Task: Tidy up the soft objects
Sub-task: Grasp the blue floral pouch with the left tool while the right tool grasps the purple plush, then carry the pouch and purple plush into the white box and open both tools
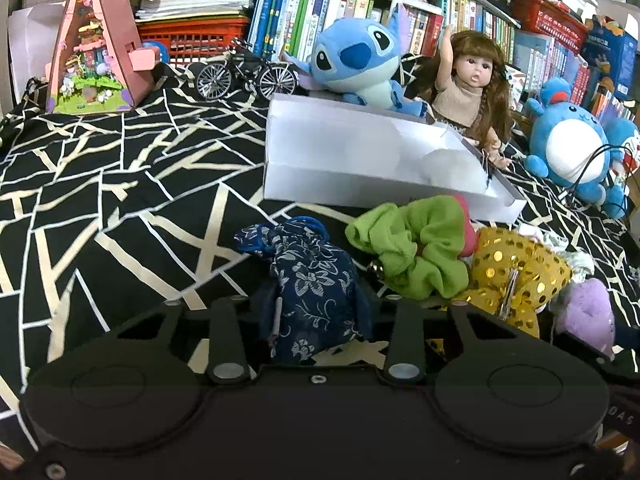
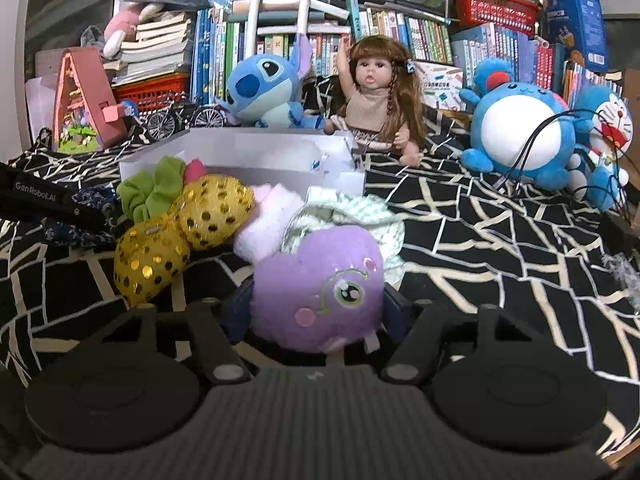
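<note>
White box (image 1: 340, 160) open at back of patterned surface (image 1: 100, 200). Left hand-held gripper (image 1: 316, 304) clenched on blue floral pouch (image 1: 316, 280); right hand-held gripper (image 2: 316, 312) closing round purple plush (image 2: 316, 288), hold unconfirmed. Risk: plush squirts free, or lift drags the scrunchie pile.

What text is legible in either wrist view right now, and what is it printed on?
"GenRobot.AI": white lettering on the black body of the left gripper, seen at the left edge of the right wrist view.
Book spines on the shelf: printed titles, too small and blurred to read.
Blue carton at top right: printing present, not legible.
White box, purple plush and blue floral pouch: no readable text.
</note>
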